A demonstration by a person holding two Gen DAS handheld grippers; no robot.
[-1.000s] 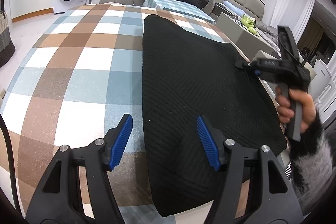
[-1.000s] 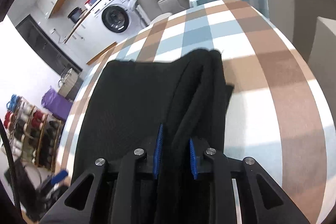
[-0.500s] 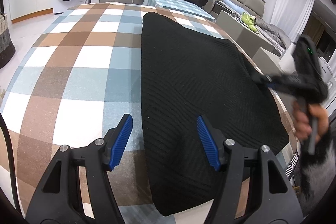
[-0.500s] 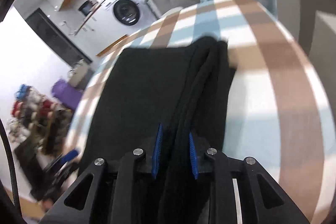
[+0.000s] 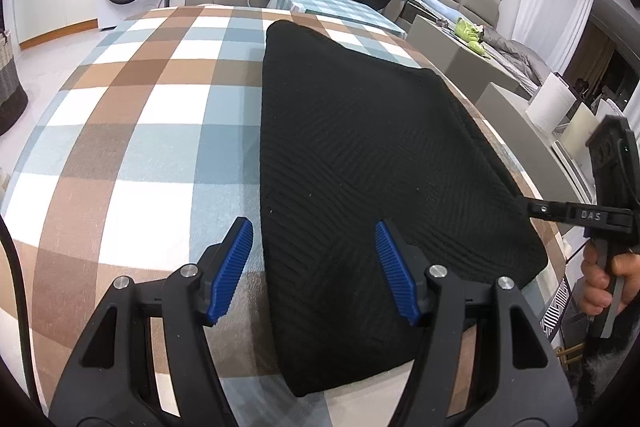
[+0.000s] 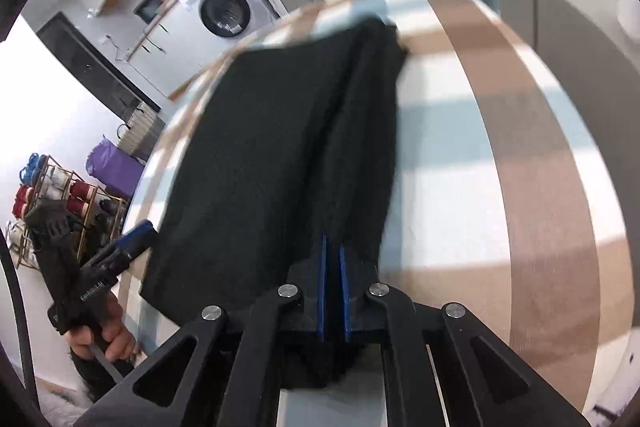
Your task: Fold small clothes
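the left tool [image 5: 314, 269] is hovering with its jaws apart over the near left edge of the black knit garment [image 5: 360, 163], which is lying flat on the checked surface [image 5: 152, 115]. at the garment's right edge the right tool [image 6: 333, 293] has just been closing, its blue pads nearly together, and is pinching a raised fold of cloth.

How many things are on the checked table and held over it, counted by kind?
Black knitted garment lying on the checked tablecloth: 1
Handheld grippers: 2, namely the left gripper and the right gripper
Total: 3
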